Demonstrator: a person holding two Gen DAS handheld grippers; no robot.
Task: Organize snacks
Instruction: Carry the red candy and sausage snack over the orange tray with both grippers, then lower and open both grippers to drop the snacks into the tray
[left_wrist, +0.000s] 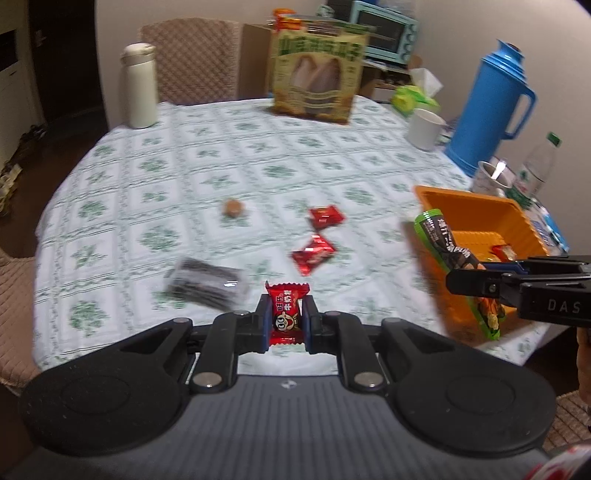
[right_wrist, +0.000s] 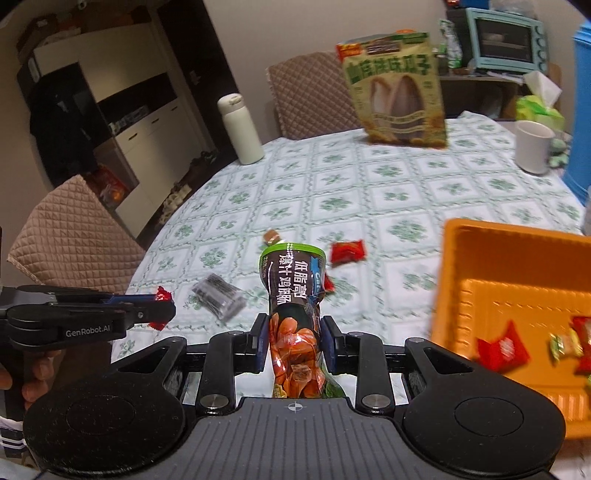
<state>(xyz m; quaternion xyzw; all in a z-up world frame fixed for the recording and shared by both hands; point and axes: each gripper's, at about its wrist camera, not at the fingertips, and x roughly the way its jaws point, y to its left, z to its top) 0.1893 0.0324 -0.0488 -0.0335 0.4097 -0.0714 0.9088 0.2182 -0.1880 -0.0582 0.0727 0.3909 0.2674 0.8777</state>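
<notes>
Left wrist view shows the left tool (left_wrist: 287, 314) clamped shut on a red wrapped candy (left_wrist: 287, 309), held upright above the tabletop (left_wrist: 207, 155). The right tool (left_wrist: 466, 277) is closed around a long green-and-brown chicken snack pouch (left_wrist: 443, 240), carried just over the near-left rim of the orange tray (left_wrist: 517, 225).

Taking the orange tray as landmark: the right tool already hangs at its edge, so the right hand is much the nearer; the left tool sits well to the tray's left. The pouch's long axis runs forward along the right tool's fingers, so it would likely enter the tray lengthwise. Several wrapped candies already lie inside the tray.

Left of the tray, on the tabletop, lie two red candies (left_wrist: 327, 217) (left_wrist: 313, 254), a small brown sweet (left_wrist: 233, 207) and a dark clear-wrapped packet (left_wrist: 207, 286).
</notes>
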